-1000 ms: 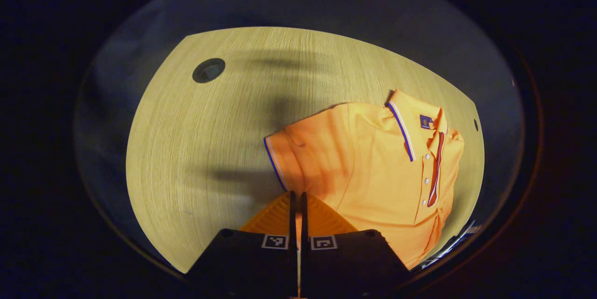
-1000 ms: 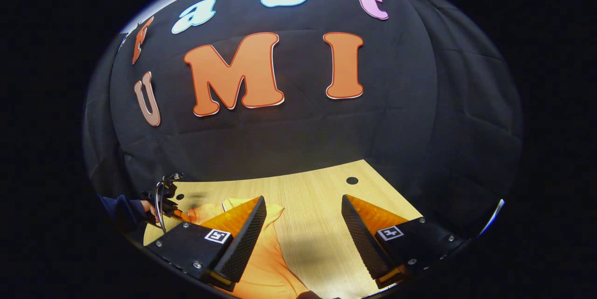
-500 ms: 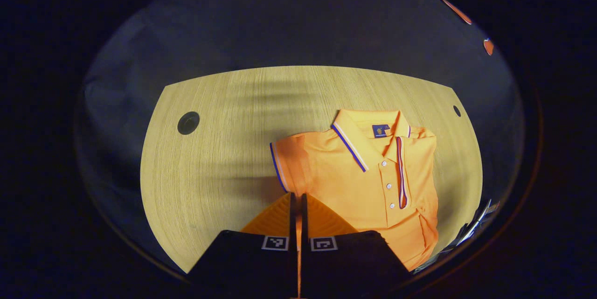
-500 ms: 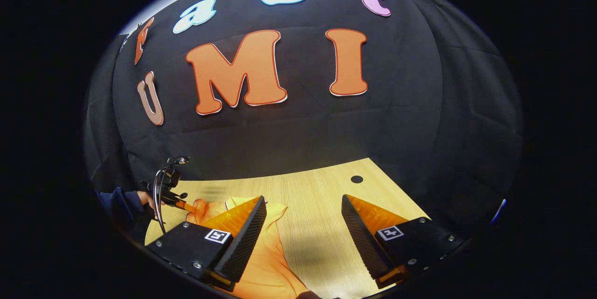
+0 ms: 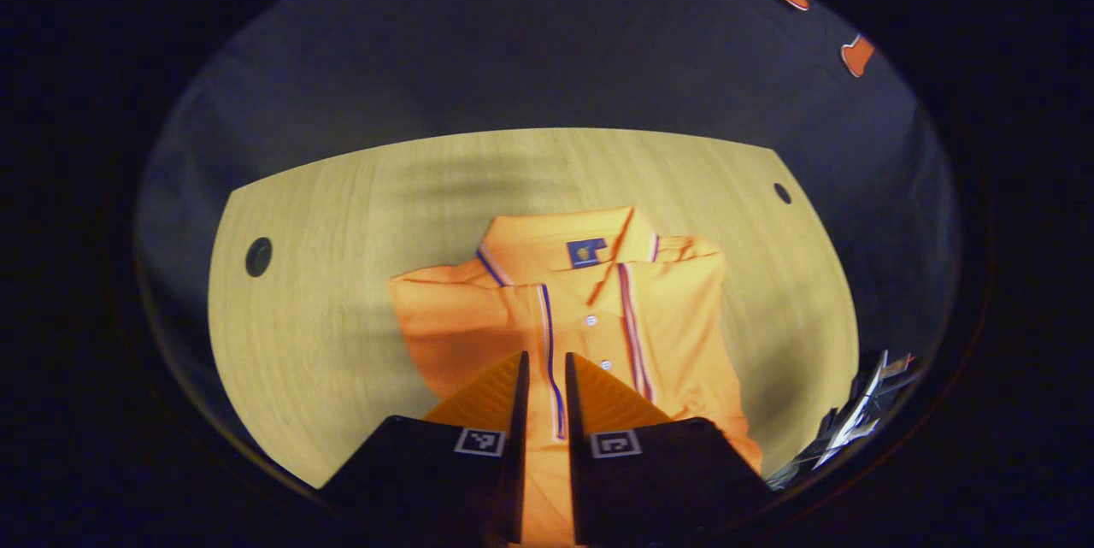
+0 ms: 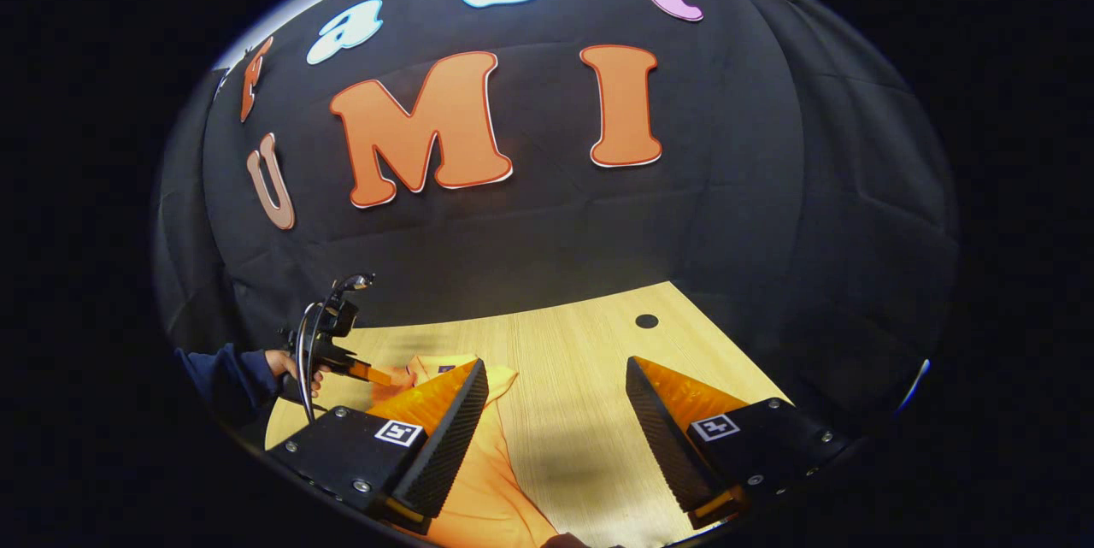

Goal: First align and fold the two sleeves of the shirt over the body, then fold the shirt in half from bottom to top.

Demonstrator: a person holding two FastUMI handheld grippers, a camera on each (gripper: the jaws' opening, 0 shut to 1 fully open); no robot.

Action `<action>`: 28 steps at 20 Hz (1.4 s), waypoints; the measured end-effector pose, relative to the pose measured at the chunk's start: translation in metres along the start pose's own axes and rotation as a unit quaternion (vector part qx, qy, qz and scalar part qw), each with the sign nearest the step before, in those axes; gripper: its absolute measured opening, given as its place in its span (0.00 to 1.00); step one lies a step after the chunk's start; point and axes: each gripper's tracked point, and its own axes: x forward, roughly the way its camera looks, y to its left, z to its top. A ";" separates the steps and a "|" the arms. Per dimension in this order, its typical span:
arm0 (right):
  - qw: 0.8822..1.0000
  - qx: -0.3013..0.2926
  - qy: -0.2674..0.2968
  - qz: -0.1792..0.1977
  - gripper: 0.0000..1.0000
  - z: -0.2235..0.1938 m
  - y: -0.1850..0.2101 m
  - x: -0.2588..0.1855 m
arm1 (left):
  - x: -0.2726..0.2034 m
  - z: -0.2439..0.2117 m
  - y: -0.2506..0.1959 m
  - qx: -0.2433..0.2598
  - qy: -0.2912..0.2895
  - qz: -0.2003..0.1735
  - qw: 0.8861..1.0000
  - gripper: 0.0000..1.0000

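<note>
Ahead of the right gripper [image 6: 555, 420], bare table [image 6: 581, 360] runs open between its spread fingers to the wall; the shirt [image 6: 479, 480] lies under its left finger. The left gripper [image 5: 544, 398] hangs over the shirt [image 5: 675, 317], open wood either side.

Light wood table [image 5: 359, 215], round cable holes [image 5: 258, 256], black cloth wall [image 6: 726, 215]

The table [image 5: 359, 215] is pale wood with fine straight grain. In the left gripper view it has a round hole [image 5: 258, 256] at 9 o'clock and a smaller hole [image 5: 782, 192] at 2 o'clock. An orange shirt [image 5: 667, 334] lies flat on it near the middle, collar toward 12 o'clock, well apart from both holes.
</note>
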 end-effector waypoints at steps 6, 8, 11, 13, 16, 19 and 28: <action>1.000 -0.011 -0.005 0.019 0.98 0.002 0.004 0.015 | -0.044 0.016 -0.006 0.043 -0.093 0.026 0.994 0.86; 0.999 -0.023 -0.006 0.029 0.98 0.002 0.011 0.023 | -0.069 0.016 -0.005 0.045 -0.125 0.049 0.990 0.86; 0.998 -0.041 -0.013 0.053 0.99 0.002 0.029 0.032 | -0.106 0.011 -0.004 0.029 -0.182 0.074 0.980 0.92; 0.996 -0.053 -0.031 0.071 0.98 0.005 0.043 0.035 | -0.130 0.006 -0.002 0.024 -0.224 0.102 0.969 0.92; 0.989 -0.084 -0.073 0.102 0.98 0.014 0.064 0.032 | -0.176 -0.002 -0.006 0.021 -0.292 0.133 0.947 0.93; 0.981 -0.109 -0.098 0.128 0.98 0.013 0.082 0.025 | -0.224 -0.016 -0.005 0.017 -0.357 0.174 0.917 0.99; 0.975 -0.066 -0.157 0.145 0.98 0.015 0.096 -0.016 | -0.351 -0.065 -0.024 0.010 -0.511 0.218 0.832 0.97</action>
